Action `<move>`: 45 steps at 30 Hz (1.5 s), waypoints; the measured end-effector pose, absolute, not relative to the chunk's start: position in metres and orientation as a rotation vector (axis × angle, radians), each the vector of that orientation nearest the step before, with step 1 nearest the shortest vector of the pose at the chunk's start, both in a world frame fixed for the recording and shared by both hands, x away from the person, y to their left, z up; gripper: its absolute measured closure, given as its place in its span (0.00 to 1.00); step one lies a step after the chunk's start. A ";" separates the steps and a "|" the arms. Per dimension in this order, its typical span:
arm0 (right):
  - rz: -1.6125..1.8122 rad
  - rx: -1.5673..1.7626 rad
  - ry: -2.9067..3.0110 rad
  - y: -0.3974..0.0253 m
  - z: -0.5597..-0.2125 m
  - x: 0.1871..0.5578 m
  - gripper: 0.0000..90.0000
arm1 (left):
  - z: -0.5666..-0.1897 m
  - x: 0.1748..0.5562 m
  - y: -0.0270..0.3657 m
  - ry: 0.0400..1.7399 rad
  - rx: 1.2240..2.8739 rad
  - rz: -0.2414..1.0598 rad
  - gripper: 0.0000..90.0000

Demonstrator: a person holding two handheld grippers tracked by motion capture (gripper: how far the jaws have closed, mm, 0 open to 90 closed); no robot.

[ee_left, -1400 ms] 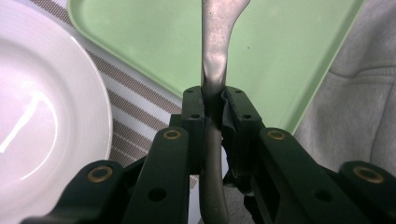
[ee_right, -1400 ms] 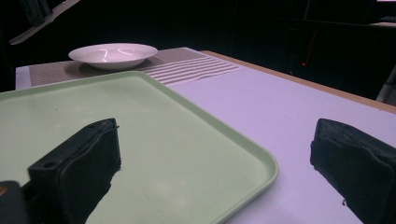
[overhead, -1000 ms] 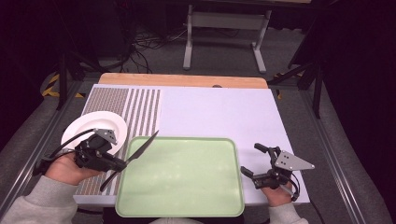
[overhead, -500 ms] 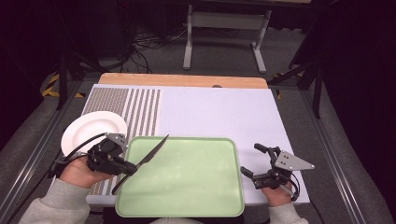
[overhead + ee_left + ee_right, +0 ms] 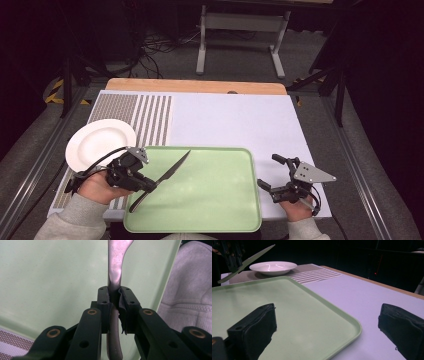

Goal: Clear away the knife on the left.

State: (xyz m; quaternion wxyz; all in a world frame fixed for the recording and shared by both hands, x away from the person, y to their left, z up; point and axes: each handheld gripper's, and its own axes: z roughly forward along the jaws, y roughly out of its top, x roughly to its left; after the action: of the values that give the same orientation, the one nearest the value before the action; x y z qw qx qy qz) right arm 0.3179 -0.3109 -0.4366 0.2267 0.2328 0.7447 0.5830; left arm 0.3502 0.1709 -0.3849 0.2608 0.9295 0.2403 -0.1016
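Observation:
A table knife (image 5: 175, 167) hangs slanted over the left part of the pale green tray (image 5: 215, 200), and my left gripper (image 5: 150, 184) is shut on it near the middle. In the left gripper view the jaws pinch the knife (image 5: 116, 262) just above the tray (image 5: 50, 277). My right gripper (image 5: 268, 171) stands open at the tray's right edge with nothing between its fingers. Its own view looks across the tray (image 5: 294, 307) to the raised knife (image 5: 249, 260) and the white plate (image 5: 273, 267).
The white plate (image 5: 100, 142) sits on the striped mat (image 5: 150, 115) left of the tray. The white table top (image 5: 235, 120) stretches beyond the tray. A grey sleeve (image 5: 192, 290) lies close to the tray's near edge.
My left gripper has carried the knife rightward from beside the plate to over the tray's left part. The right gripper has stayed put.

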 end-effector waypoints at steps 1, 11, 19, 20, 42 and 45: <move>1.606 0.642 2.053 -0.311 -0.437 0.318 0.03 | -0.387 0.351 0.169 0.646 2.530 -0.278 0.89; 1.606 0.641 2.054 -0.311 -0.437 0.318 0.03 | -0.402 0.355 0.161 0.680 2.593 -0.307 0.89; 1.610 0.643 2.052 -0.311 -0.437 0.318 0.03 | -0.410 0.355 0.156 0.709 2.625 -0.299 0.89; 1.610 0.643 2.052 -0.311 -0.437 0.318 0.03 | -0.411 0.355 0.156 0.721 2.622 -0.300 0.89; 1.610 0.643 2.051 -0.311 -0.437 0.318 0.03 | -0.427 0.359 0.146 0.988 2.635 -0.307 0.89; 1.612 0.644 2.052 -0.312 -0.437 0.318 0.03 | -0.430 0.359 0.145 1.005 2.645 -0.325 0.89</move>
State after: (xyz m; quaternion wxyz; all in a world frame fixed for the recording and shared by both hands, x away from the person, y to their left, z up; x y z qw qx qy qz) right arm 0.3177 -0.3115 -0.4371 0.2250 0.2333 0.7441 0.5842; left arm 0.3588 0.1448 -0.4295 0.1465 0.9187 0.3490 -0.1128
